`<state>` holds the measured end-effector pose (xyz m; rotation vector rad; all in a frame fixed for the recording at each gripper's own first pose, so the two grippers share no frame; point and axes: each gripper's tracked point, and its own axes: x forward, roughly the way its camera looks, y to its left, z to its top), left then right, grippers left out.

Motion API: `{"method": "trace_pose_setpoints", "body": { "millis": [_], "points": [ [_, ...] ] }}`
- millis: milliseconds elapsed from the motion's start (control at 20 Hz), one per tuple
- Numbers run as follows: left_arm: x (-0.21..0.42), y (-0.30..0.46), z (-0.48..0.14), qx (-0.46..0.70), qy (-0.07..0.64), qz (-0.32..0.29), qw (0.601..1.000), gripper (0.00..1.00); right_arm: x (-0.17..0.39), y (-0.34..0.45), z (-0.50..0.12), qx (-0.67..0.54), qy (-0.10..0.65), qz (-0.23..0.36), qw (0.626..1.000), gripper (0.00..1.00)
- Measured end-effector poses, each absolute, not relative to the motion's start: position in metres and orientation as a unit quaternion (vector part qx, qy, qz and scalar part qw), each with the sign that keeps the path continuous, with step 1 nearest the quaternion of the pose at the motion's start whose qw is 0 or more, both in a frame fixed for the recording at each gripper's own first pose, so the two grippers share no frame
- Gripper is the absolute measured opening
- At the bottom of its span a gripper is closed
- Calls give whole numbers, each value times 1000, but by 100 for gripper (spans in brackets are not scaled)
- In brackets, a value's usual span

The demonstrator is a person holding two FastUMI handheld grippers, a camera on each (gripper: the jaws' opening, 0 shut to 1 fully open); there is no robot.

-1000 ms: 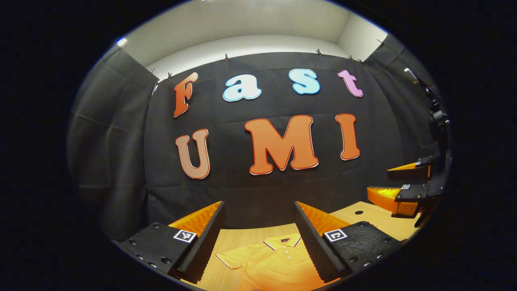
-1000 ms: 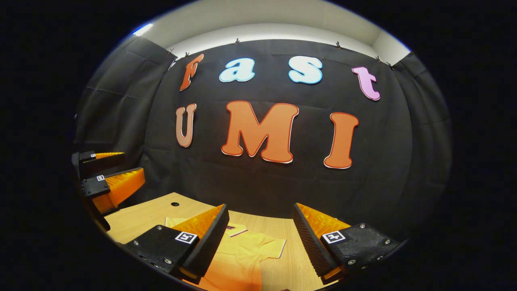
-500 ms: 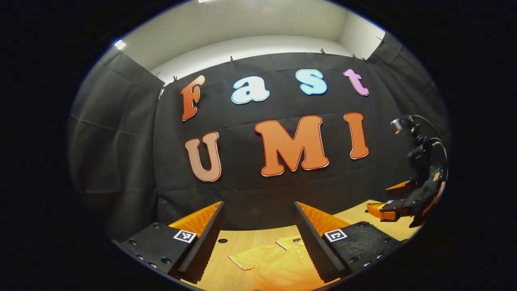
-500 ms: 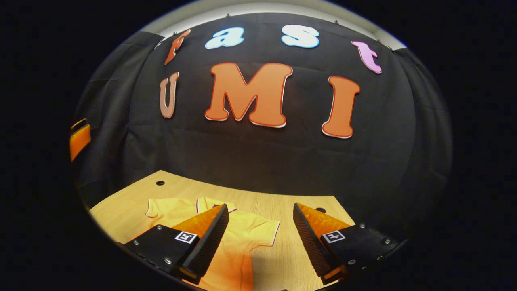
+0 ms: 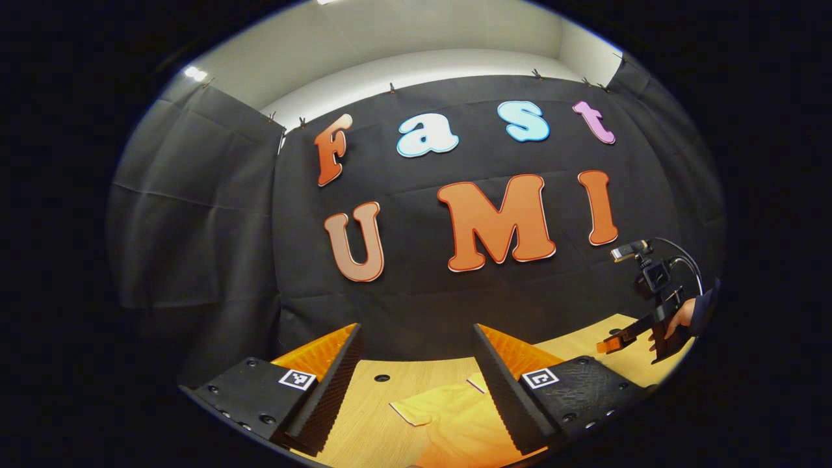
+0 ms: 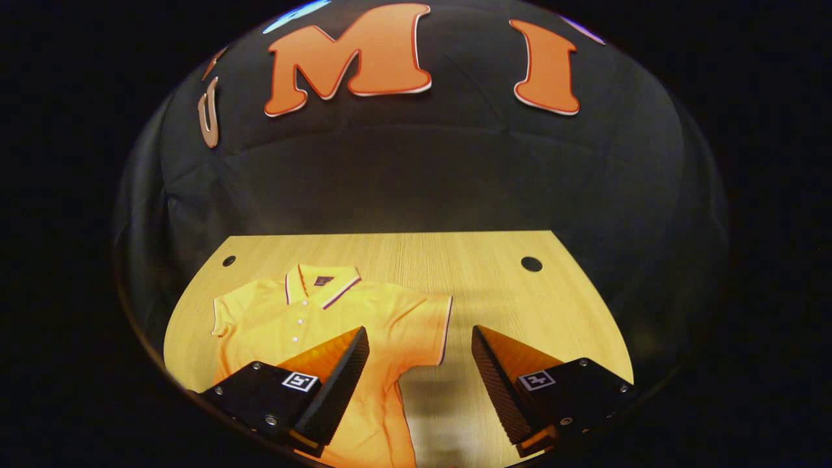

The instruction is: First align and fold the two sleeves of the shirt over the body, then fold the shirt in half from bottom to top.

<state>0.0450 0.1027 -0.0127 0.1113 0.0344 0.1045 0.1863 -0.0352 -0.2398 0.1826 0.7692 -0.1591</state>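
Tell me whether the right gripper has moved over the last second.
Yes. The right gripper has pitched downward: the wall cloth slid up its view, and the table and shirt now show far more fully. Its fingers stay open.

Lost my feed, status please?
Both grippers open, right gripper above the right sleeve. Shirt flat on the table, sleeves unfolded. Nothing in the way.

Table [image 6: 455,253]: pale wood-grain top, smooth, low sheen. Shirt [image 6: 364,312] lying on the table: soft matt knit cloth with contrasting trim at collar and sleeve hems. Booth wall behind the table: matt black cloth, creased. Right gripper [image 6: 419,370] pads [image 6: 338,380]: finely ribbed.
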Motion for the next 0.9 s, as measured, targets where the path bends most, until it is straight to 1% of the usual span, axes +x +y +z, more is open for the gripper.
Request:
{"method": "trace_pose_setpoints", "body": {
  "millis": [250, 350, 500, 600, 700, 750, 800, 850, 900],
  "points": [
    [44, 113, -23, 56, 37, 73, 995, 99, 203, -36, -296, 84, 467, -63, 878, 95],
    [44, 114, -30, 57, 48, 78, 994, 100, 210, -38, -319, 76, 505, -62, 857, 94],
    [42, 117, -44, 58, 69, 85, 992, 99, 216, -42, -352, 66, 558, -64, 825, 92],
    [42, 120, -60, 53, 95, 91, 990, 100, 218, -44, -369, 72, 582, -68, 807, 89],
    [41, 124, -68, 44, 109, 97, 988, 99, 220, -46, -382, 76, 597, -71, 796, 87],
    [41, 125, -70, 44, 112, 100, 988, 99, 221, -46, -388, 80, 604, -75, 789, 82],
    [40, 125, -70, 46, 116, 101, 987, 99, 219, -45, -392, 90, 613, -78, 781, 75],
    [40, 124, -71, 48, 118, 101, 987, 99, 219, -42, -395, 103, 620, -77, 774, 79],
    [40, 124, -73, 51, 121, 100, 986, 99, 217, -42, -399, 107, 625, -78, 769, 76]
  ]
}}
